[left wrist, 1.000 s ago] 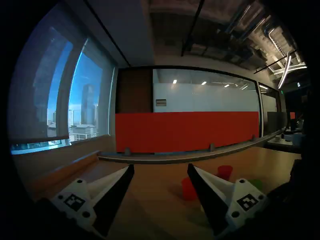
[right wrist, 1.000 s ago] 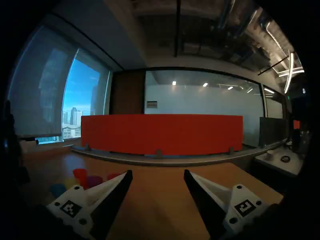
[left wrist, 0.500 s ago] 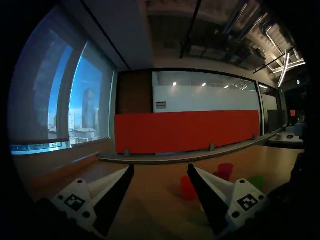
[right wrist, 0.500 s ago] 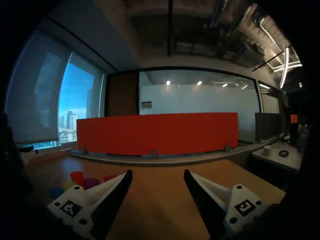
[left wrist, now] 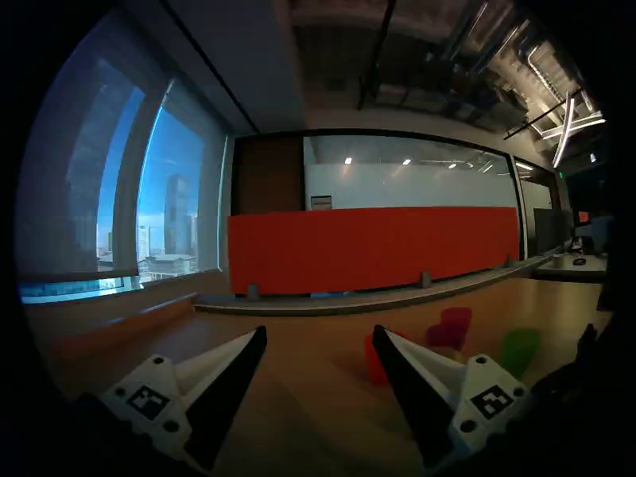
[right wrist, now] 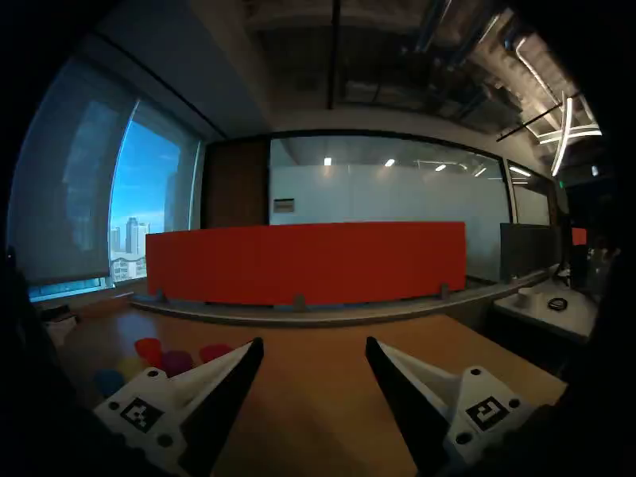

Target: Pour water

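Jaws: left gripper (left wrist: 318, 329) and right gripper (right wrist: 313, 342) both spread wide, empty.
Cups: red cup (left wrist: 371, 362) and green cup (left wrist: 519, 350) on worktop (left wrist: 318, 381), before orange partition (left wrist: 366, 250).

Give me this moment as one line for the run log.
left gripper: open, empty | right gripper: open, empty | red cup: upright on table, ahead of left gripper | pouring: not yet begun
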Demonstrator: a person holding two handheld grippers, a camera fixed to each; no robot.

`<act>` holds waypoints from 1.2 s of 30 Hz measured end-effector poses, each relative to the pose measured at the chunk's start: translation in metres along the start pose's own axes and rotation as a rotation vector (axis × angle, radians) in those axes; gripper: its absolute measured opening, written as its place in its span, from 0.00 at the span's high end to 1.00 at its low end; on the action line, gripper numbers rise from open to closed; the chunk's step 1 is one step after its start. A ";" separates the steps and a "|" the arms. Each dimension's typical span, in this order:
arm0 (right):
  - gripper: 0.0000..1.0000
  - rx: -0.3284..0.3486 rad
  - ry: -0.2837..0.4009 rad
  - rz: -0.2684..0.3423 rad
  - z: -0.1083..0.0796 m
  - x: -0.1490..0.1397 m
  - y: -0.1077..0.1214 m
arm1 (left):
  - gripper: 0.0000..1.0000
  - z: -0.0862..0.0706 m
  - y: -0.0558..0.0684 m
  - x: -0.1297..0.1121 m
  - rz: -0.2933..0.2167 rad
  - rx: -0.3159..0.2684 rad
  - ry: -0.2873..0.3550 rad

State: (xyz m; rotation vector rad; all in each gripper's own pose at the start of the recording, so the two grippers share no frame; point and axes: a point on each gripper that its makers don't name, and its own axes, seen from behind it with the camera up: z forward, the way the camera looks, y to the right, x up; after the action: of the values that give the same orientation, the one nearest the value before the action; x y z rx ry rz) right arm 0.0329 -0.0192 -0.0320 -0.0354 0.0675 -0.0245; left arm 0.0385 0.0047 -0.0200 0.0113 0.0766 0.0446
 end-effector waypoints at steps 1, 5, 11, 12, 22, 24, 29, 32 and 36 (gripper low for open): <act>0.01 0.001 0.003 0.003 -0.001 0.002 0.000 | 0.01 0.000 0.000 -0.002 -0.003 0.001 -0.001; 0.01 0.002 0.016 0.012 -0.002 0.008 -0.001 | 0.01 0.003 -0.002 -0.009 -0.018 0.001 -0.007; 0.01 0.009 0.025 0.016 -0.003 0.012 -0.004 | 0.01 0.006 -0.007 -0.015 -0.036 0.006 -0.012; 0.01 0.009 0.025 0.016 -0.003 0.012 -0.005 | 0.01 0.007 -0.007 -0.016 -0.037 0.006 -0.012; 0.01 0.012 0.025 0.021 -0.003 0.011 -0.005 | 0.01 0.010 -0.010 -0.025 -0.039 0.014 -0.029; 0.01 0.012 0.025 0.024 -0.003 0.012 -0.004 | 0.01 0.010 -0.011 -0.027 -0.044 0.016 -0.030; 0.01 0.011 0.027 0.028 -0.004 0.012 -0.001 | 0.01 0.010 -0.010 -0.028 -0.042 0.013 -0.041; 0.01 0.014 0.028 0.029 -0.004 0.012 -0.002 | 0.01 0.010 -0.009 -0.031 -0.042 0.010 -0.051; 0.01 0.020 0.026 0.016 -0.003 0.012 -0.005 | 0.01 0.012 -0.010 -0.038 -0.041 0.013 -0.074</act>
State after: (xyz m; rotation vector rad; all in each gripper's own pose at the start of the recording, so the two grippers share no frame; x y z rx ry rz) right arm 0.0448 -0.0241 -0.0359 -0.0141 0.0940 -0.0094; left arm 0.0023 -0.0072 -0.0050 0.0239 0.0032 0.0026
